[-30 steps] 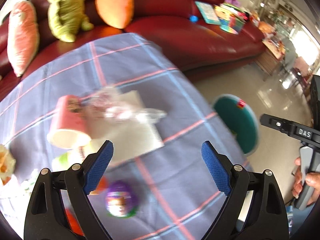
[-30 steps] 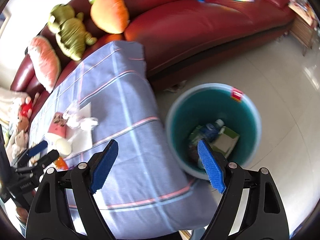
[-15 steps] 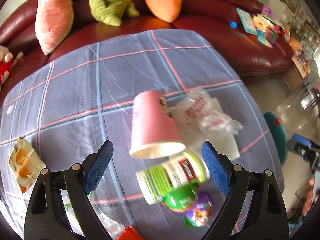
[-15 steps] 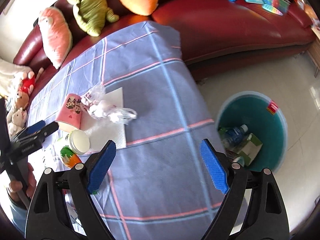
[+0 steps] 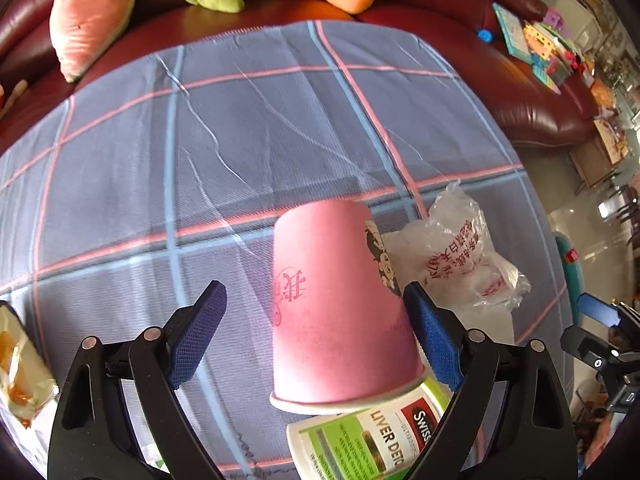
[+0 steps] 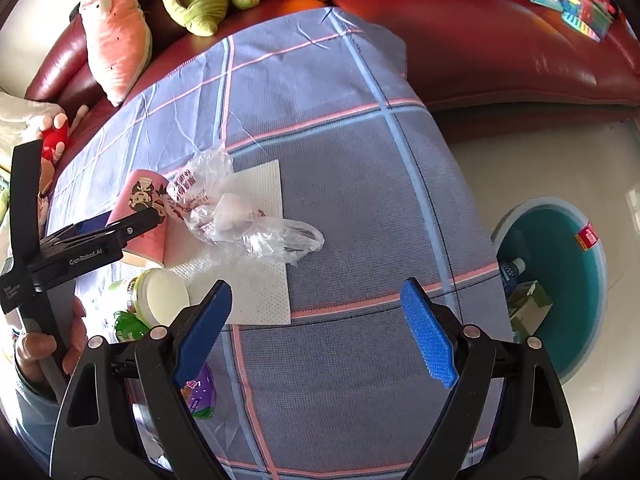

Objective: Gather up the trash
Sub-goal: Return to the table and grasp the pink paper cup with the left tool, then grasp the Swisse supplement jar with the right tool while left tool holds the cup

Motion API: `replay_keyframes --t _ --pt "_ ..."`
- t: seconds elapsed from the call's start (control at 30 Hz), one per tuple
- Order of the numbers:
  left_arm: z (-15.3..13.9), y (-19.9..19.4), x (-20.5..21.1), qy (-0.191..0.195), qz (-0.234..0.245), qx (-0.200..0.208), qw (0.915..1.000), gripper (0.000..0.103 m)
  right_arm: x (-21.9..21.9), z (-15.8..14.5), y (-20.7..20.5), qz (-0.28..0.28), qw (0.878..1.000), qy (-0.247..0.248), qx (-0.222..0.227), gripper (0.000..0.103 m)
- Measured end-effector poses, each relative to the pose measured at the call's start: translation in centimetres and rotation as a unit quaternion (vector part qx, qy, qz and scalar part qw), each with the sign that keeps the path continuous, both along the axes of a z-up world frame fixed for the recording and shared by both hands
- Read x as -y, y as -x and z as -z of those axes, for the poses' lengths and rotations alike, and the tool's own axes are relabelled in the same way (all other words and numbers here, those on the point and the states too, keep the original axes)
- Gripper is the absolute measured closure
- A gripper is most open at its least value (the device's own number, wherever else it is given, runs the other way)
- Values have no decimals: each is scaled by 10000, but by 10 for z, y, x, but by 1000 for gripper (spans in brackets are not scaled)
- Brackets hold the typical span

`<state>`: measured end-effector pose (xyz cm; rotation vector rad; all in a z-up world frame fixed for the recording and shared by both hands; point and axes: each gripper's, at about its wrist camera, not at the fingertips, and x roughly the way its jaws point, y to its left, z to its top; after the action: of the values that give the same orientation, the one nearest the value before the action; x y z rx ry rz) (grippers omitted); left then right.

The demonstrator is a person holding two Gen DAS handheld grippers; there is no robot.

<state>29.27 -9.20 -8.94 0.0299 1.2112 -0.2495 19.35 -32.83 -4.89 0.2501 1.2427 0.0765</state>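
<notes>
1. A table draped in a purple-blue plaid cloth sits in front of a dark red leather sofa. The cloth is the landmark for everything below.
2. The left gripper hovers over the near part of the cloth. Its blue-padded fingers are spread wide on either side of a pink paper cup, which lies on its side between them. The right pad is at the cup's side; whether it touches cannot be told. The left pad is well apart from it.
3. The right gripper hangs above the cloth's near right area, fingers spread wide with nothing between them.
4. A crumpled clear plastic bag with red print lies just beside the cup, resting on a white paper napkin near the middle of the cloth.
5. A white supplement bottle with a green label lies at the cup's open rim, nearer the camera.
6. A purple egg-shaped toy sits at the cloth's near edge, behind the right gripper's left finger.
7. A teal trash bin stands on the floor to the right of the cloth, already holding a bottle and a small carton.
8. Plush toys, pink, green and orange, rest on the sofa beyond the cloth's far edge.
</notes>
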Motion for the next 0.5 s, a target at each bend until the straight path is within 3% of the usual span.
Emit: replay_keyframes --t 0.1,0.17,0.2,0.33,0.5 --pt "5 1 2 0 29 -11 10000 18 -1 0 -1 -18 10000 31 -10 21" --pt "6 3 1 132 81 -23 9999 40 -2 -3 -1 -32 10000 53 12 21" --pt "4 5 0 106 71 28 9999 42 -3 -3 0 -44 10000 54 18 21" --pt "-16 20 -11 125 58 368 9992 44 -15 -8 -1 -261 9996 33 39 21" --pt "-40 44 -53 297 -220 587 9976 44 -56 -20 -9 -1054 9942 144 138 21"
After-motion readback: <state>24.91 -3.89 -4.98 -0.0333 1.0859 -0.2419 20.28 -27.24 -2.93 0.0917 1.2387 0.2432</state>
